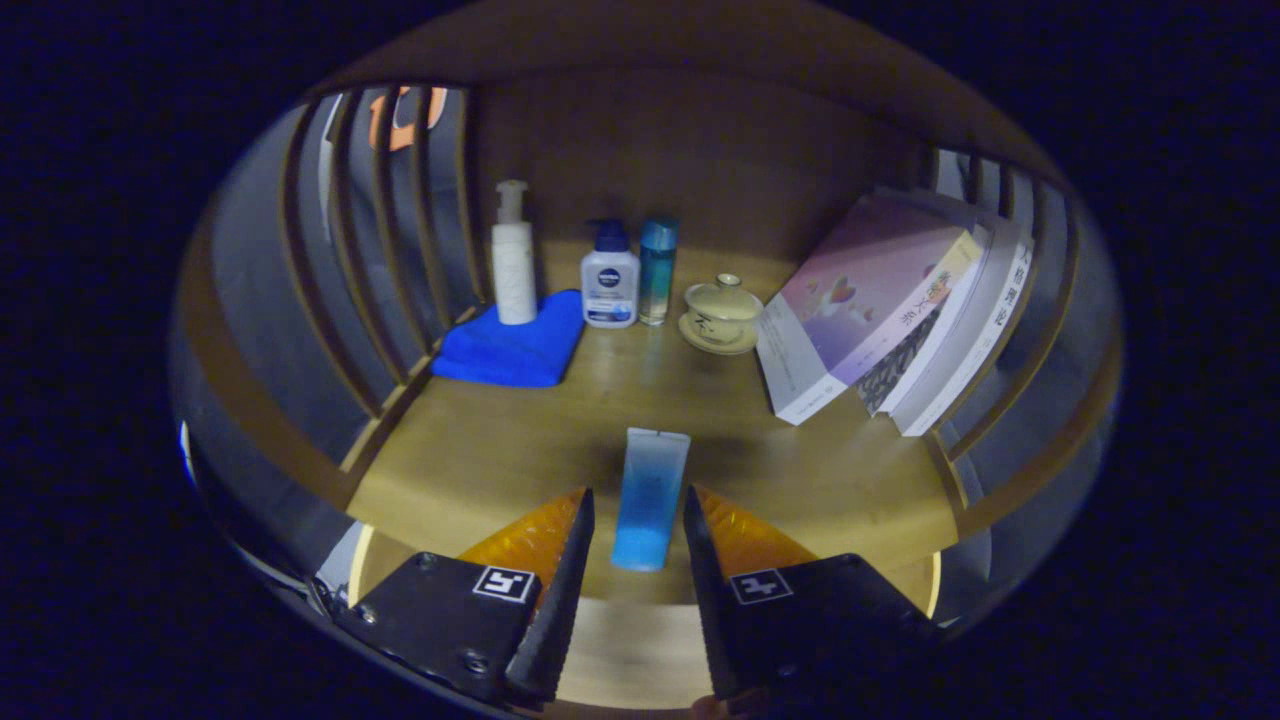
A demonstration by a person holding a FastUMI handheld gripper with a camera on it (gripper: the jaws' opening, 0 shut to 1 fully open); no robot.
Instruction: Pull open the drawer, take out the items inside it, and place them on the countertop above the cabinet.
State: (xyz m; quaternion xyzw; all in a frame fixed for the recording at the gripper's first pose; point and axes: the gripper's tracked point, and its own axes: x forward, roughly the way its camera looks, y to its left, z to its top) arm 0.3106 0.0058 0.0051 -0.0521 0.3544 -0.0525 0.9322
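A blue translucent tube (648, 500) lies flat on the wooden countertop (500, 450), cap end toward me and flat end pointing to the back. My gripper (638, 492) is open. Its fingers straddle the tube's near half, with a thin gap on the left side and the right finger close beside the tube. Neither finger presses on it, and the tube rests on the wood by itself.
At the back stand a white pump bottle (513, 255) on a folded blue cloth (515, 345), a white-and-blue pump bottle (610, 280), a slim teal bottle (657, 270) and a lidded cup on a saucer (721, 313). Several books (890, 310) lean right. Slatted side walls (385, 230) flank the counter.
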